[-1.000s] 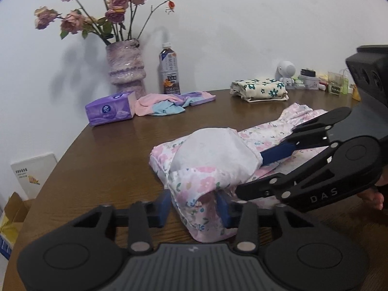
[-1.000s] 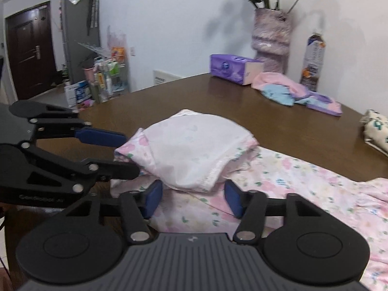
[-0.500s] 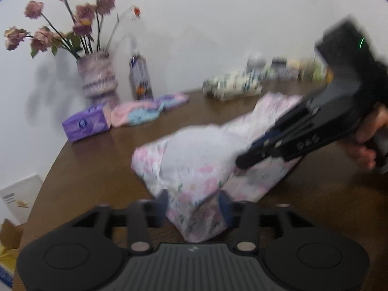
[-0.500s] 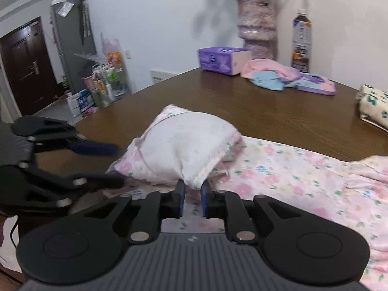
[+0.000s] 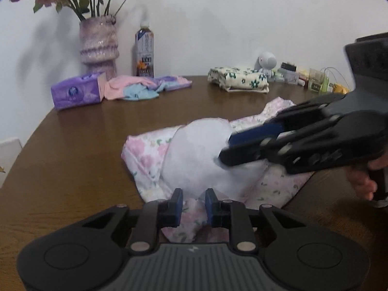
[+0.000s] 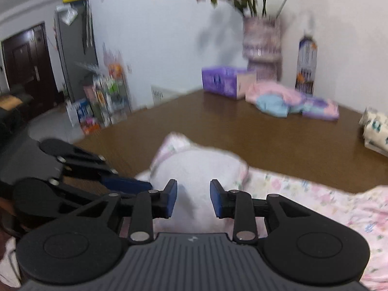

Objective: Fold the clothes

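Note:
A pink floral garment [image 5: 145, 150] lies bunched on the brown table [image 5: 72, 157], its white inside [image 5: 194, 150] turned up as a puffy mound. My left gripper [image 5: 194, 205] is at the garment's near edge, its blue pads close together with a fold of fabric pinched between them. From the right, my right gripper [image 5: 224, 149] reaches onto the white mound. In the right wrist view its fingers [image 6: 193, 197] stand partly apart with white fabric [image 6: 201, 165] between them. The rest of the garment [image 6: 315, 194] spreads to the right.
At the table's back stand a vase of roses [image 5: 99, 43], a bottle [image 5: 145, 53], a purple tissue pack [image 5: 76, 93], loose pink and blue clothes [image 5: 138, 88], a folded cream floral piece [image 5: 238, 78] and small items [image 5: 303, 75]. A hand [image 5: 361, 181] holds the right gripper.
My left gripper's fingers have narrowed onto the garment's edge. My right gripper shut on the white fabric half a second ago and has since parted again.

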The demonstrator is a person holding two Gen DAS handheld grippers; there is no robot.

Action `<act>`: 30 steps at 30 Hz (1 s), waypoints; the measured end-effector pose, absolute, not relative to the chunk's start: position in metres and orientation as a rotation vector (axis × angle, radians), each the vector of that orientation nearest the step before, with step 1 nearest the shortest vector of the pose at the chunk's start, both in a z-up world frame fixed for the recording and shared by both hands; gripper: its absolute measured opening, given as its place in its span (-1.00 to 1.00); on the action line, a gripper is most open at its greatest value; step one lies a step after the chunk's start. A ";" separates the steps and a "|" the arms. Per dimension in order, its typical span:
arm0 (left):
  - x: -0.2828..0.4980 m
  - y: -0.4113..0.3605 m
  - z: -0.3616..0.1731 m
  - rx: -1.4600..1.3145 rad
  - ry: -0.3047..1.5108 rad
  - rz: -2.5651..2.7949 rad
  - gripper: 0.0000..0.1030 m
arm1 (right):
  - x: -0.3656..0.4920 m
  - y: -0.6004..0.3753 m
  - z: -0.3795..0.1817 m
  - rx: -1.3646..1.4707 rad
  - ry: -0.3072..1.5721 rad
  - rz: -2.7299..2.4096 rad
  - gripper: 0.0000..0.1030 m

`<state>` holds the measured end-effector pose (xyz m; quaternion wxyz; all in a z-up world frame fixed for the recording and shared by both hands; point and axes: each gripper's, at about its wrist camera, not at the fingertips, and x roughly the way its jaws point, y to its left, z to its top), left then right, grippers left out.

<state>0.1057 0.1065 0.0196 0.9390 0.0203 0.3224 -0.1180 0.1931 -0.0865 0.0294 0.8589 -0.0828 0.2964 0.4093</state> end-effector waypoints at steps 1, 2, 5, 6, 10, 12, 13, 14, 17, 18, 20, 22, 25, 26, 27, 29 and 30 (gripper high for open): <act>0.105 0.109 0.022 0.028 0.654 -0.244 -0.63 | 0.196 -0.084 0.023 -0.182 0.646 0.853 -0.41; 0.105 0.112 0.025 0.014 0.649 -0.248 -0.63 | 0.198 -0.082 0.016 -0.190 0.670 0.846 -0.41; 0.103 0.121 0.039 -0.028 0.583 -0.266 -0.54 | 0.198 -0.086 0.014 -0.178 0.669 0.853 -0.41; 0.105 0.123 0.045 -0.034 0.561 -0.262 -0.54 | 0.197 -0.088 0.018 -0.169 0.658 0.856 -0.41; 0.135 0.127 0.053 -0.019 0.545 -0.221 -0.56 | 0.205 -0.091 0.041 -0.151 0.586 0.828 -0.41; 0.151 0.129 0.045 -0.029 0.587 -0.218 -0.58 | 0.216 -0.082 0.042 -0.157 0.585 0.824 -0.41; 0.158 0.129 0.039 -0.035 0.610 -0.220 -0.58 | 0.222 -0.077 0.042 -0.161 0.587 0.823 -0.41; 0.164 0.130 0.034 -0.040 0.632 -0.221 -0.59 | 0.227 -0.071 0.038 -0.172 0.598 0.823 -0.41; 0.173 0.132 0.018 -0.052 0.677 -0.218 -0.60 | 0.242 -0.056 0.020 -0.194 0.652 0.826 -0.50; 0.173 0.134 0.015 -0.061 0.682 -0.221 -0.60 | 0.246 -0.054 0.014 -0.192 0.674 0.825 -0.51; 0.173 0.136 0.013 -0.064 0.677 -0.226 -0.60 | 0.247 -0.054 0.006 -0.191 0.675 0.825 -0.51; 0.171 0.136 0.011 -0.065 0.671 -0.229 -0.59 | 0.248 -0.054 0.005 -0.189 0.672 0.826 -0.51; 0.168 0.138 0.013 -0.080 0.653 -0.233 -0.58 | 0.246 -0.056 0.005 -0.177 0.669 0.826 -0.51; 0.165 0.139 0.018 -0.088 0.633 -0.238 -0.57 | 0.244 -0.059 0.008 -0.167 0.661 0.826 -0.51; 0.163 0.140 0.022 -0.097 0.613 -0.243 -0.56 | 0.243 -0.061 0.010 -0.158 0.652 0.826 -0.50; 0.161 0.146 0.031 -0.110 0.582 -0.240 -0.49 | 0.240 -0.067 0.016 -0.146 0.636 0.827 -0.49; 0.163 0.149 0.036 -0.104 0.574 -0.230 -0.41 | 0.239 -0.068 0.018 -0.146 0.632 0.827 -0.47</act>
